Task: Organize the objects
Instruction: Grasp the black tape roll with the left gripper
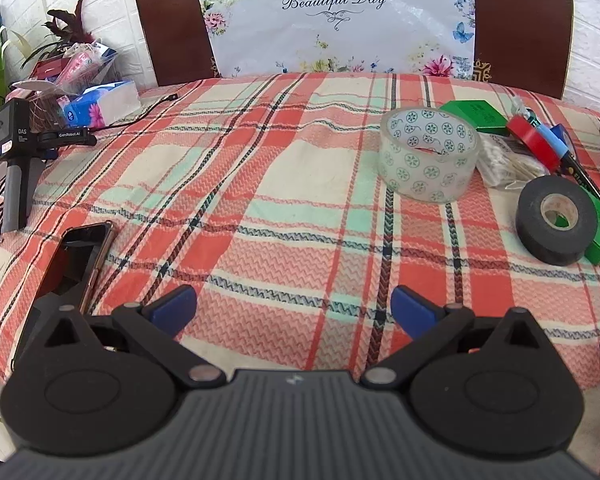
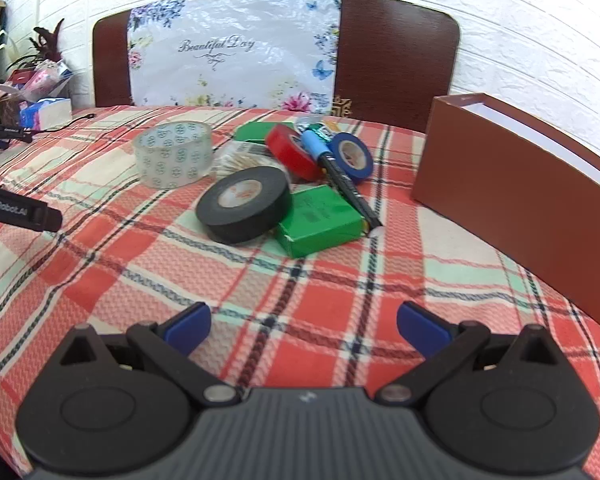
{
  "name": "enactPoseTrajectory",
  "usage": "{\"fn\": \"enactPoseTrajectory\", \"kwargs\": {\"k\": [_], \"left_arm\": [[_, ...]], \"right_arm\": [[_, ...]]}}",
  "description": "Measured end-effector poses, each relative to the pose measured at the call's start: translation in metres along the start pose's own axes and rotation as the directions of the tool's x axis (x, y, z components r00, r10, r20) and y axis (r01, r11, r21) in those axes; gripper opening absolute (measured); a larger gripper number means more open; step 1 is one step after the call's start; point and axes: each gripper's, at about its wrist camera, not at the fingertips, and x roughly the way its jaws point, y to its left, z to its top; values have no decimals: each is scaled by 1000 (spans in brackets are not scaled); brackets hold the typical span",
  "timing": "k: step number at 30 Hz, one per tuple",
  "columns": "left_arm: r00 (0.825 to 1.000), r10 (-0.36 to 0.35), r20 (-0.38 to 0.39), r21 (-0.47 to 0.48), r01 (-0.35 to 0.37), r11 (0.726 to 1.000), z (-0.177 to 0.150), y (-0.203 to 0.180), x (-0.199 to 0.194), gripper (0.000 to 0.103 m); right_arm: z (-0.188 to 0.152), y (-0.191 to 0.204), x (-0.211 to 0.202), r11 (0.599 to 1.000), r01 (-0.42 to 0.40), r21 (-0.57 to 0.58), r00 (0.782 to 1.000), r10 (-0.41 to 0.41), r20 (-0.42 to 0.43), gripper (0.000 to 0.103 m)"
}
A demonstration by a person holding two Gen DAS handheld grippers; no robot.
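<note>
A pile of objects lies on the plaid tablecloth (image 2: 100, 264): a clear patterned tape roll (image 2: 174, 154) (image 1: 428, 154), a black tape roll (image 2: 244, 204) (image 1: 556, 220), a red tape roll (image 2: 290, 152) (image 1: 534, 142), a blue tape roll (image 2: 352, 156), two green boxes (image 2: 320, 220) (image 2: 256, 132), a black pen (image 2: 340, 176) and a bag of cotton swabs (image 1: 508, 164). A brown open box (image 2: 512, 188) stands at the right. My left gripper (image 1: 294, 306) is open and empty, left of the pile. My right gripper (image 2: 304, 322) is open and empty, in front of the pile.
A phone (image 1: 80, 260) lies at the near left edge. A spare handheld gripper device (image 1: 16, 152), a tissue pack (image 1: 100, 104) and clutter sit at the far left. A chair back (image 1: 340, 20) stands behind the table. Cables (image 1: 148, 110) trail at the left.
</note>
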Motion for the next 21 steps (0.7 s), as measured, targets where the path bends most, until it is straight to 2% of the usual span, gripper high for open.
{"fn": "enactPoseTrajectory", "kwargs": {"k": [7,9,11,13,15,19,21], "left_arm": [[1000,-13,-14,-13,13,1000,1,4,6,103],[998,-53,-16,-24,53,998,4,4,6,103],[990,-138,-19,-42,137,990,10,2,5,103],[967,-253,-33,-62,251,966,19,-2,6,103],[935,-353,-41,-76,349,934,30,-9,8,103],[873,-484,-59,-70,480,874,49,-35,17,103],[842,-534,-81,-64,530,846,55,-50,23,99]], "right_arm": [[9,14,7,998,-20,-53,1000,21,18,86],[13,18,11,997,-34,-70,999,36,25,82],[18,22,16,995,-40,-87,999,43,27,78],[23,24,22,995,-41,-97,999,43,27,77],[29,25,27,995,-43,-93,999,46,28,77],[38,23,37,995,-21,-98,999,25,42,81],[43,22,42,994,-19,-103,999,24,47,83]]}}
